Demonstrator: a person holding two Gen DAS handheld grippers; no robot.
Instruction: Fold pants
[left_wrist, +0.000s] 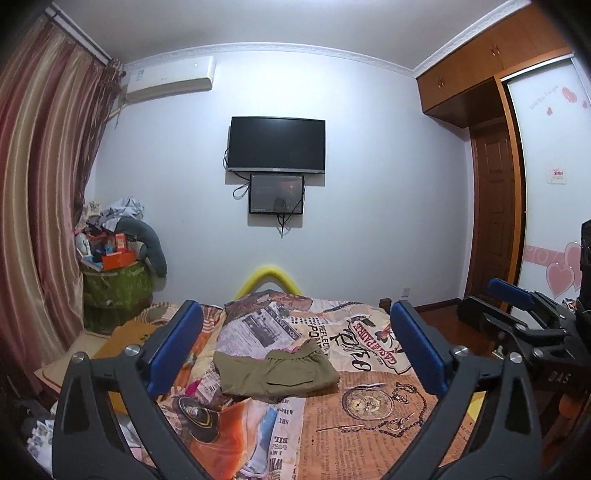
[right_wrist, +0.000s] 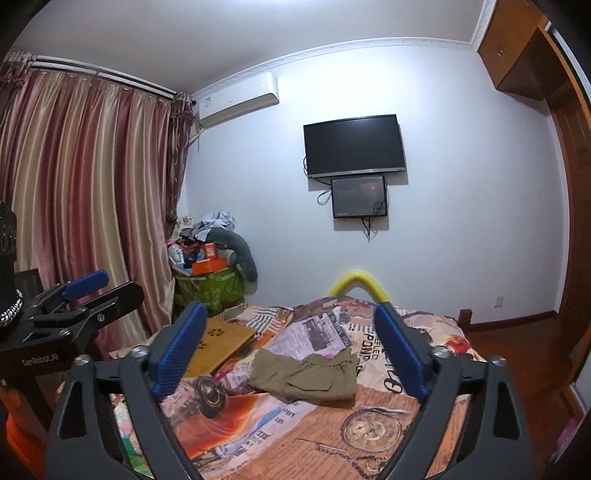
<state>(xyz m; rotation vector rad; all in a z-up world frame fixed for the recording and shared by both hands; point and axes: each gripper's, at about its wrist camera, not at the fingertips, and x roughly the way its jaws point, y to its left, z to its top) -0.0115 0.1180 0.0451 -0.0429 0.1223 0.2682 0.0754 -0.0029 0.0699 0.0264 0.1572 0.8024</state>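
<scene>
Pants (left_wrist: 275, 373) folded mid-bed (left_wrist: 369, 435)

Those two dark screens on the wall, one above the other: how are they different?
The upper screen is clearly larger and wider than the lower screen. The upper one is plain black; the lower one shows a faint, dim picture or reflection. The lower one sits slightly off-centre under the upper one, touching its bottom edge. Both are flat, black-framed, mounted on the white wall, with cables dangling beside them.
</scene>
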